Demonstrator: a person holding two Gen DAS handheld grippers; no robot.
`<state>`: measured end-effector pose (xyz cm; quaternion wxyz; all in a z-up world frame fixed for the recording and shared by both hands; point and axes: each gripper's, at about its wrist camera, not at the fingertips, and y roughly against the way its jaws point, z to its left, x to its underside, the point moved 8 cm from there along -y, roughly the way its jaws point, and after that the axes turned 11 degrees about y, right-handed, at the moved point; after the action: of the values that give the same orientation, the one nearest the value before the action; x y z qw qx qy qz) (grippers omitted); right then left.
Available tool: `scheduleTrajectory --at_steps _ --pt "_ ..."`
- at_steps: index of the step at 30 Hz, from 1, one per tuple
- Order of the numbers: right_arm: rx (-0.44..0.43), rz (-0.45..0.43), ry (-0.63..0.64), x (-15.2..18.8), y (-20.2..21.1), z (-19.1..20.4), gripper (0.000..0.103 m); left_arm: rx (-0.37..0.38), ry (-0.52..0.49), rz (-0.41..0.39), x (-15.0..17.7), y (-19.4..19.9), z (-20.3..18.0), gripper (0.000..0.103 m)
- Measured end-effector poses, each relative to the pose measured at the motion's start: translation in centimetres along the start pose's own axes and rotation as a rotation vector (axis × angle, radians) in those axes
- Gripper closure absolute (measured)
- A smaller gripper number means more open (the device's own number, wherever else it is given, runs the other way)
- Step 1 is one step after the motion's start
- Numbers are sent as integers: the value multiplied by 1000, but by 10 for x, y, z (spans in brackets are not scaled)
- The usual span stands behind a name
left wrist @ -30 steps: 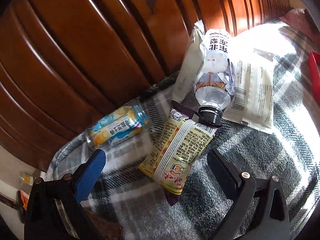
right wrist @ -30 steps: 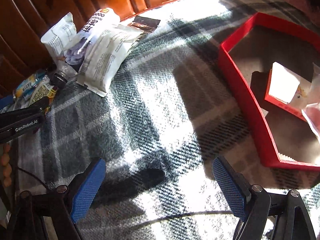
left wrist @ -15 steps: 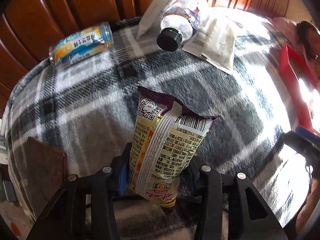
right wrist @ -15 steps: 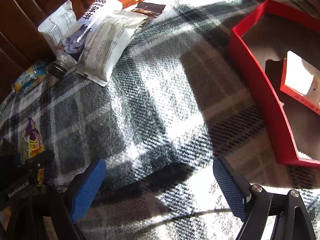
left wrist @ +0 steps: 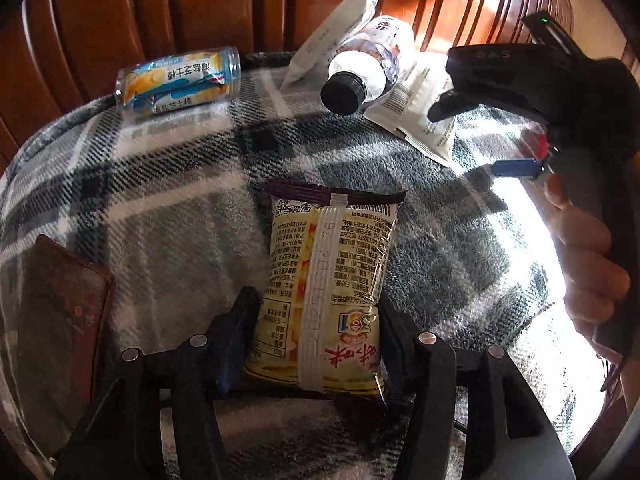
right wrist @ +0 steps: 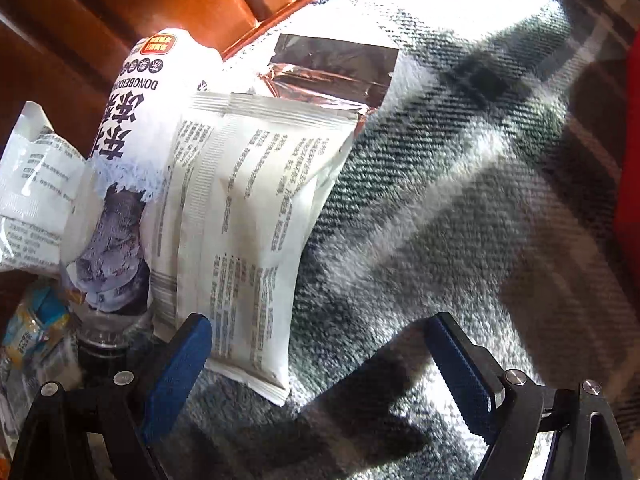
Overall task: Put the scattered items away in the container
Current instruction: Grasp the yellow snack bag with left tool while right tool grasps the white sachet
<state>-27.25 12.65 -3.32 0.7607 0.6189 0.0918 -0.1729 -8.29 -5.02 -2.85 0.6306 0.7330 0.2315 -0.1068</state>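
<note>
Plaid blanket (left wrist: 168, 208): left gripper (left wrist: 316, 344), jaws easing apart, clasps the yellow snack packet (left wrist: 328, 280) lengthwise; right gripper (right wrist: 316, 364) gapes empty beside the white pouch (right wrist: 248, 216).

- The plaid blanket (left wrist: 168, 208) is soft, fuzzy cloth with a matt, napped weave.
- The backrest (left wrist: 180, 4) is dark wood, smooth and glossy with varnish.
- The yellow snack packet (left wrist: 326, 280) is shiny, crinkled plastic film.
- The can (left wrist: 178, 80) has a slick printed wrap and a glinting rim.
- The bottle (left wrist: 366, 66) is clear plastic with a matt black cap.
- The white pouch (right wrist: 244, 224) looks matt and ribbed at its seals.
- The foil packet (right wrist: 332, 76) is metallic, mirror-bright.
</note>
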Motion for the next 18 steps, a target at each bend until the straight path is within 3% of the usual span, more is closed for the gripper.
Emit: scheduleTrajectory --at_steps 3,6,8,10,13,18 --pt "25 2 27 -29 -14 21 5 38 14 12 -2 -2 -3 27" --pt "166 103 72 -39 -37 30 1 49 18 12 -6 -4 -5 23" --pt "232 68 120 -38 -36 36 6 39 2 8 -6 -6 -6 23" --pt "222 24 154 -30 -29 38 14 31 -13 4 -5 -6 -8 23" --pt "188 5 231 -9 -13 34 40 15 -37 1 -3 -6 -10 23" --pt "216 57 337 54 18 -4 41 -4 -53 -6 0 -5 -13 23"
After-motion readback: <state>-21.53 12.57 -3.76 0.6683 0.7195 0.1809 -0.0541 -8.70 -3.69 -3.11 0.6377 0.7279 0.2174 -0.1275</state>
